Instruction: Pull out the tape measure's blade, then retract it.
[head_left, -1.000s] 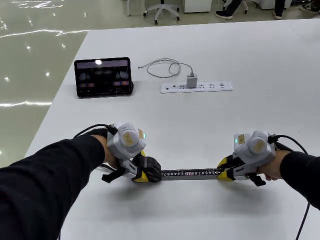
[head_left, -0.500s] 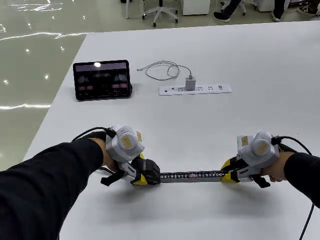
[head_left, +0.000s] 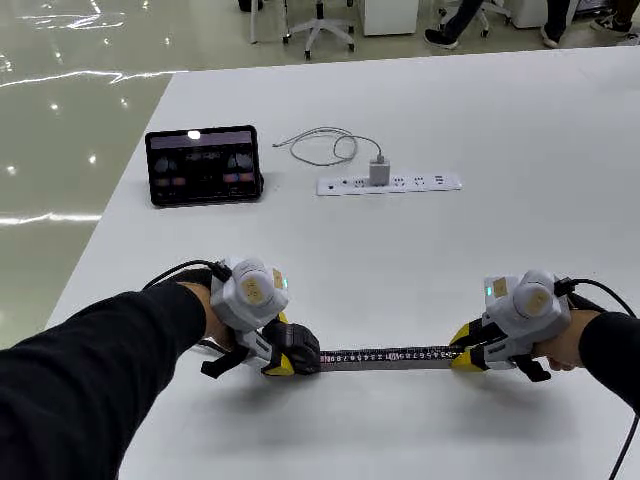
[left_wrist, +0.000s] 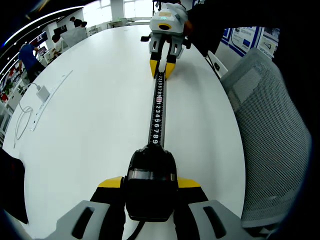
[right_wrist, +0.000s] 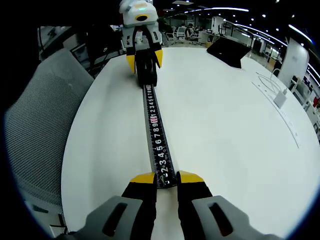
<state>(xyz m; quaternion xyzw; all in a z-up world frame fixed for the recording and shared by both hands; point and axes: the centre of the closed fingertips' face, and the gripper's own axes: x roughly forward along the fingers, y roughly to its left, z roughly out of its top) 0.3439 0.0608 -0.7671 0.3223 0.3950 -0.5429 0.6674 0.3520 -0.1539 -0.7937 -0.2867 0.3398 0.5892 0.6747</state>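
Observation:
The black tape measure case (head_left: 293, 346) (left_wrist: 151, 182) rests on the white table, and my left gripper (head_left: 281, 352) (left_wrist: 150, 183) is shut on it. Its dark numbered blade (head_left: 390, 354) (left_wrist: 157, 109) (right_wrist: 155, 131) runs out flat along the table toward the right. My right gripper (head_left: 466, 352) (right_wrist: 165, 179) is shut on the blade's free end. In the right gripper view the case (right_wrist: 146, 70) sits far ahead between the left gripper's yellow fingertips (right_wrist: 131, 62). The left gripper view shows the right gripper (left_wrist: 162, 69) at the blade's far end.
A dark tablet (head_left: 203, 165) stands at the back left of the table (head_left: 400, 250). A white power strip (head_left: 390, 183) with a charger and looped cable (head_left: 330, 145) lies behind the grippers. A grey mesh chair (left_wrist: 272, 125) stands at the table's near edge.
My right gripper has drawn further right with the blade's end, so more of the blade is out. The left gripper and case have stayed put on the table.

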